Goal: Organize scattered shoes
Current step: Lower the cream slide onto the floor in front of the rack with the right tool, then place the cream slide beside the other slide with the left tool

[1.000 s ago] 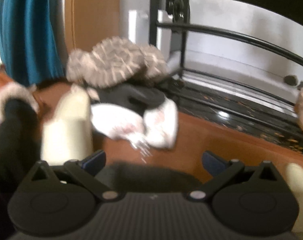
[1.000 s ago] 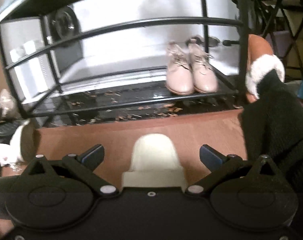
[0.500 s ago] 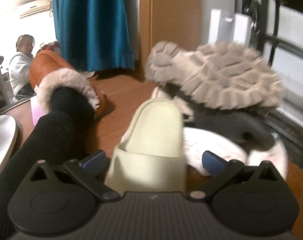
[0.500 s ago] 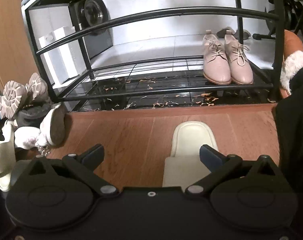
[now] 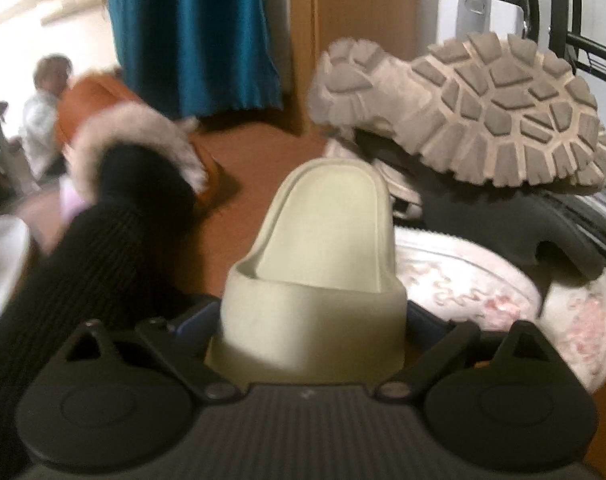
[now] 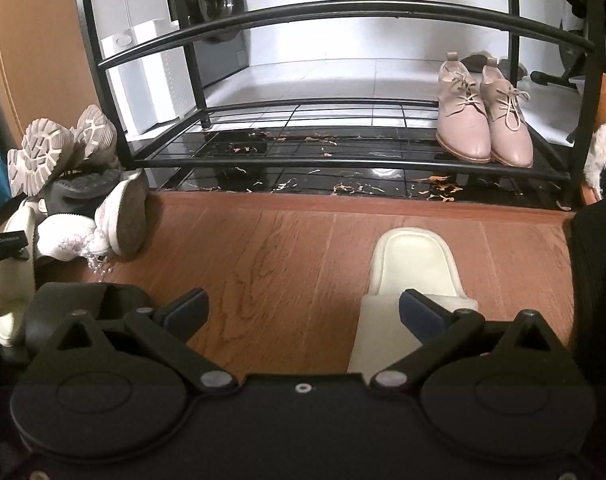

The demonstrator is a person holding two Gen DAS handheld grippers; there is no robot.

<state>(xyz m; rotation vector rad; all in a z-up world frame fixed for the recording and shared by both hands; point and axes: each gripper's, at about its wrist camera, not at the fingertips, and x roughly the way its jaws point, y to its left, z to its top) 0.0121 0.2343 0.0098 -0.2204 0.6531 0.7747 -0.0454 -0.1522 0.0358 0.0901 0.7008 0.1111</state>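
Note:
A cream slide slipper [image 5: 323,248] lies on the wooden floor, its strap filling the gap between my left gripper's [image 5: 307,316] fingers. The gripper looks open and straddles the strap. Just right of it is a shoe pile: an upturned grey lug-soled sneaker [image 5: 463,108], a black shoe [image 5: 503,224] and white shoes with pink marks [image 5: 463,284]. In the right wrist view a second cream slipper [image 6: 411,260] lies ahead. My right gripper [image 6: 303,310] is open above the floor, its right finger over that slipper's strap. The pile [image 6: 75,184] sits at the left there.
A black wire shoe rack [image 6: 343,12] stands ahead with a pink lace-up pair [image 6: 483,120] at its lower right. A person's black-clad leg [image 6: 599,264] in an orange fur-lined slipper [image 5: 103,108] is close by. A blue curtain [image 5: 191,32] and a white box [image 6: 151,72] stand behind.
My left gripper has swung from the pile onto the cream slipper and moved in until the strap sits between its fingers. The right gripper drew back and left, so its slipper now lies to the right.

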